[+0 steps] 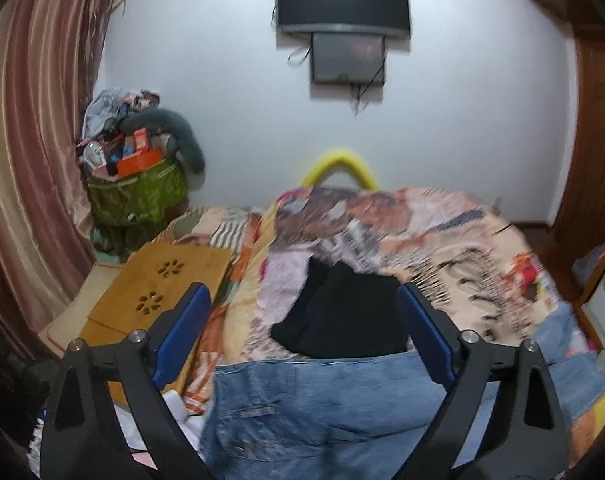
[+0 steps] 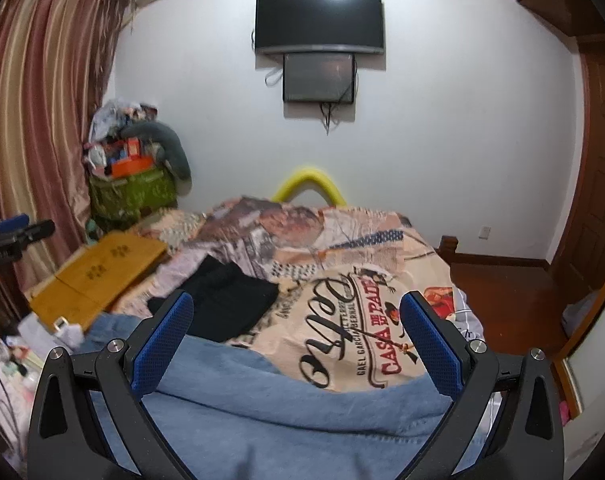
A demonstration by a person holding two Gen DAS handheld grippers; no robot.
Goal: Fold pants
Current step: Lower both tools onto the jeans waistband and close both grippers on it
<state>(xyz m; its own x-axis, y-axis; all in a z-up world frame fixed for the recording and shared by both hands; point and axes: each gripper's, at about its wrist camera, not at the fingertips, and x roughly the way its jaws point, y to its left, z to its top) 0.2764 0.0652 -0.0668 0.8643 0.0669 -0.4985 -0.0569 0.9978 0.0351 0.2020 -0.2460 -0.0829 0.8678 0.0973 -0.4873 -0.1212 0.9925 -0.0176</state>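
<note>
So the right wrist cam got the readable stuff: the bedspread (image 2: 342,280) had a big print with "CASA DE PADE..." in red and "GAEL GARCIA BERNAL" under it, plus some big black script I couldn't make out. On the left wrist cam that same bedspread (image 1: 442,240) was just motion-blurred mush, no text legible. The right view also caught the left gripper (image 2: 18,232) poking in from the left edge, too edge-on there to judge. The left cam didn't show the right one at all.

The left cam did give a better look at the jeans (image 1: 302,412), with a seam and what looked like a rivet near the bottom, spread across the near end of the bed. On the right cam the jeans (image 2: 270,408) were just plain blue denim filling the bottom.

Both tongs were wide open, nothing pinched. The left gripper (image 1: 302,332) hung level over the jeans, fingers pointing toward the far wall, and the right gripper (image 2: 298,340) was the same.

A folded black garment (image 1: 338,312) lay on the bedspread just past the jeans' far edge.
</note>
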